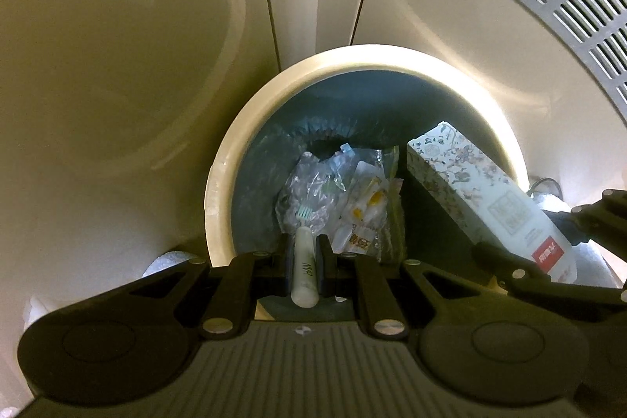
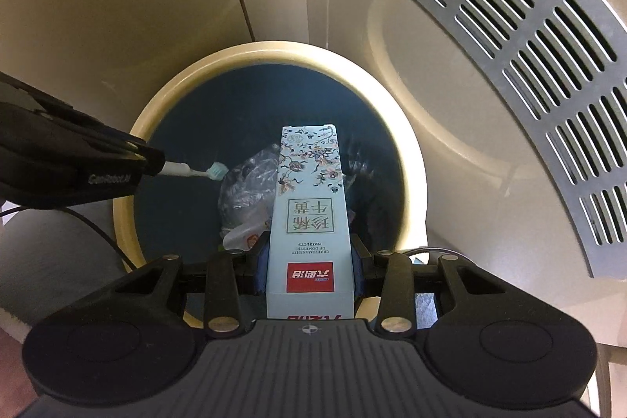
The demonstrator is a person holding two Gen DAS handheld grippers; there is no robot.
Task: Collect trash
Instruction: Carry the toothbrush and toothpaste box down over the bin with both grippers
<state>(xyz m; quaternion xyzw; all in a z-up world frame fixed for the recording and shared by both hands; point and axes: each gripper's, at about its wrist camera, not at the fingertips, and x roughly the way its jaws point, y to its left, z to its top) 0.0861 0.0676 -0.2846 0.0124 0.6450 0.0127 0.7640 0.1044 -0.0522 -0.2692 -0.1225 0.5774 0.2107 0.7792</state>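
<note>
A round cream bin (image 1: pixel 250 128) with a dark liner stands below both grippers; it also shows in the right wrist view (image 2: pixel 407 159). Clear plastic wrappers (image 1: pixel 345 198) lie at its bottom. My left gripper (image 1: pixel 305 253) is shut on a white toothbrush (image 1: pixel 305 261) with a green head, held over the bin's near rim; it shows from the side in the right wrist view (image 2: pixel 188 170). My right gripper (image 2: pixel 309 261) is shut on a long pale floral box (image 2: pixel 309 206), which points over the bin opening. The box also shows at the right in the left wrist view (image 1: pixel 482 198).
Cream panelled walls (image 1: pixel 117 65) rise behind the bin. A grey slotted vent grille (image 2: pixel 521 65) is at the upper right. A black cable (image 2: pixel 98 230) runs left of the bin. Something white (image 1: pixel 168 261) sits on the floor by the bin's left side.
</note>
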